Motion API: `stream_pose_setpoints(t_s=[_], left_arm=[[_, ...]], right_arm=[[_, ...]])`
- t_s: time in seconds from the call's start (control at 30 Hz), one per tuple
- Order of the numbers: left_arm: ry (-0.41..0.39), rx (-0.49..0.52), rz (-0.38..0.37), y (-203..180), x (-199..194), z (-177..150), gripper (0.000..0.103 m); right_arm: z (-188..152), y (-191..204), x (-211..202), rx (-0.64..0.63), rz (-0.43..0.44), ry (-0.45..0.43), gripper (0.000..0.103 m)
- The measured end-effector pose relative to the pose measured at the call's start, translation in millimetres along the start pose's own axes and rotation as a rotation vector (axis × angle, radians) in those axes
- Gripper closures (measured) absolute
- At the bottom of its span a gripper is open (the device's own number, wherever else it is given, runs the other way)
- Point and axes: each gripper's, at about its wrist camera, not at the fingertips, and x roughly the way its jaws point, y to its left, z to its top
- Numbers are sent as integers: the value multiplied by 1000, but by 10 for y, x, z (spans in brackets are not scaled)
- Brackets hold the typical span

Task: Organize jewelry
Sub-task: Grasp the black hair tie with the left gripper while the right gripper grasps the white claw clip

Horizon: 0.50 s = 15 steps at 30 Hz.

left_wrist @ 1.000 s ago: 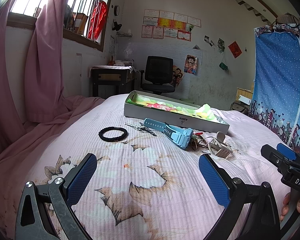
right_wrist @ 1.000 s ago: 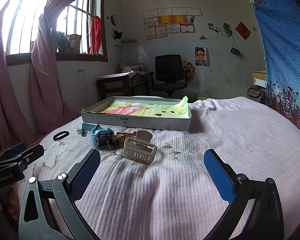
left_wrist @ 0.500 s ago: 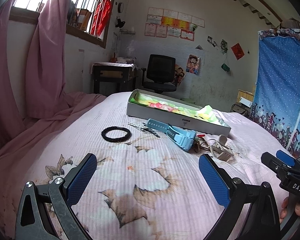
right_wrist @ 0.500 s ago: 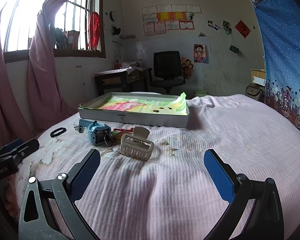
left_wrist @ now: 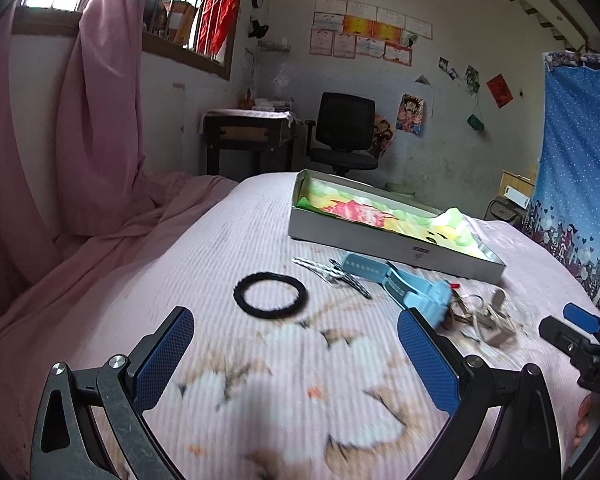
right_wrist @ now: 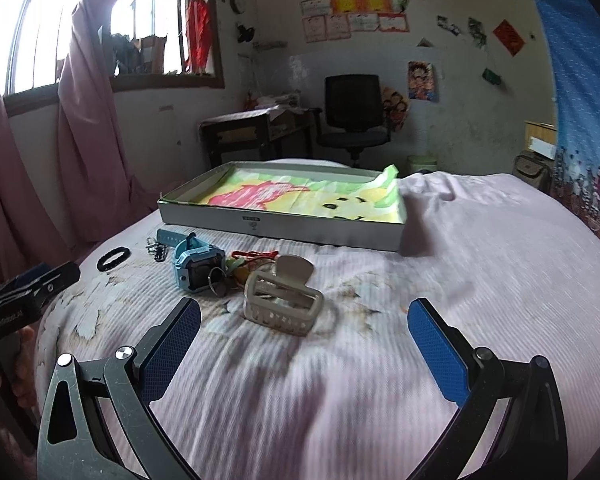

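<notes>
Pink ribbed bedding carries every piece loose and outside the lined box (right_wrist: 284, 228): black bracelet (left_wrist: 270, 293), hair pins (left_wrist: 332, 276), blue watch (right_wrist: 198, 262) and beige claw clip (right_wrist: 282, 302), clustered just in front of the box, I judge for short transfers. I hold the left hand-held gripper (left_wrist: 294, 364) released and empty near the bracelet, and the right hand-held gripper (right_wrist: 304, 354) released and empty just short of the clip, each apparently lined up on its nearest item; nothing is sorted yet.
</notes>
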Motion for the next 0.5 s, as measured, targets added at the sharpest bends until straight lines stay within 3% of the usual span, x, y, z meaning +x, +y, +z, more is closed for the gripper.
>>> stream_pose_setpoints(t_s=[0.2,0.5], left_arm=[[99,-8,4,112,339,115,1],[225,-60,-10,274,804,131,1]], right_arm=[[144,103,356,-33,27,85,1],[130,135,862,40,83,258,1]])
